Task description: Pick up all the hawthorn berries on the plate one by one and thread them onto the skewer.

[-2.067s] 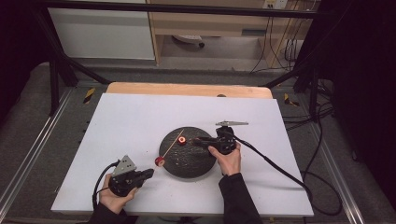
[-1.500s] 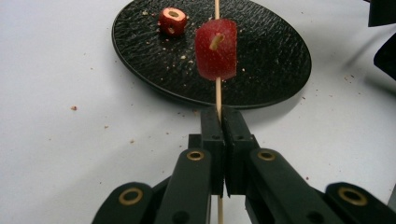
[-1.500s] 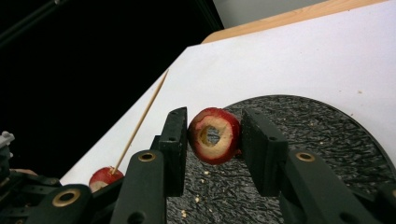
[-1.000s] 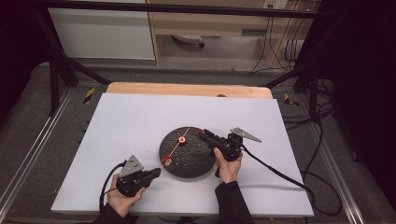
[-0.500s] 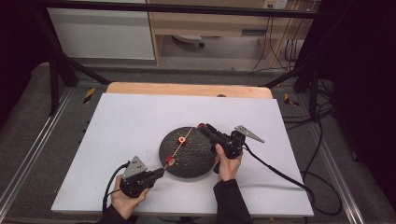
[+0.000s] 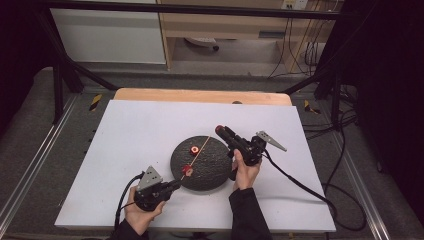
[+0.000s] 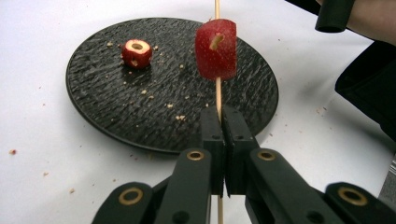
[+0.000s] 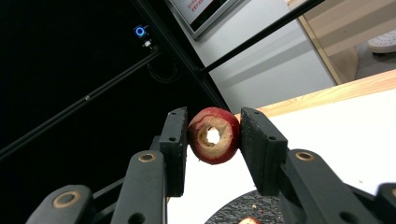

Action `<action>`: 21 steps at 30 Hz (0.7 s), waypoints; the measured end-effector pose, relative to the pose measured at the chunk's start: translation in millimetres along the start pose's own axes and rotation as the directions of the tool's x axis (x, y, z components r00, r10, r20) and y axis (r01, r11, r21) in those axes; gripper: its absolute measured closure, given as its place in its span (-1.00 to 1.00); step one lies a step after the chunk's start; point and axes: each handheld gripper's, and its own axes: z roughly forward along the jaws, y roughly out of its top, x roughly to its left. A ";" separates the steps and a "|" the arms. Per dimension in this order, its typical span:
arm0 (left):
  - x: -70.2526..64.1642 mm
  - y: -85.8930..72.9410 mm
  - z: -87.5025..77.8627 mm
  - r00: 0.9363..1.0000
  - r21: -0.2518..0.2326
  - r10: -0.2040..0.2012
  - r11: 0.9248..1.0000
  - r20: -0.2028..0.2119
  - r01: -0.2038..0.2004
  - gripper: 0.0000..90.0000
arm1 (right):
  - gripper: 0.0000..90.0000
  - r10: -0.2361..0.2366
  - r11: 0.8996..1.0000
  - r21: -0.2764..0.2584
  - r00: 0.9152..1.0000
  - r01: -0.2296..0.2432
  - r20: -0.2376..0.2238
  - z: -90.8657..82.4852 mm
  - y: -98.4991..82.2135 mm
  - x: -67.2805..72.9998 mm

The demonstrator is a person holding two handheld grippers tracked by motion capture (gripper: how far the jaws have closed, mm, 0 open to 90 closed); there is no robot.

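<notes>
Fruit ring (image 8: 214,136) in your right gripper (image 8: 212,140) is light and crumbly, so squeeze its sides softly, while your left gripper (image 7: 222,135) pinches the thin, snappable stick (image 7: 217,93) low.

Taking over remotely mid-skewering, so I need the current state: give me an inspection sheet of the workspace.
Surface: white table, crumbs near plate.
Job's things: thin wooden skewer carrying one red cored fruit piece; another piece on round black textured plate; third ring held.
Clutter: nothing seen.
Grippers: left gripper shut on skewer; right gripper shut on ring.
Cables: black cable across table.
Surroundings: black frame, wooden shelving.
</notes>
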 end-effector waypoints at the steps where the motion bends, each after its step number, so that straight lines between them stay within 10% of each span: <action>1: -0.9 0.6 0.5 1.000 0.001 -0.001 1.000 0.000 0.001 0.96 | 0.41 0.000 1.000 -0.005 1.000 0.000 0.002 -0.2 0.7 0.2; 21: -13.2 9.2 12.1 1.000 -0.005 -0.008 1.000 0.011 0.008 0.96 | 0.41 0.029 0.996 -0.082 1.000 -0.029 -0.004 1.5 2.3 -0.4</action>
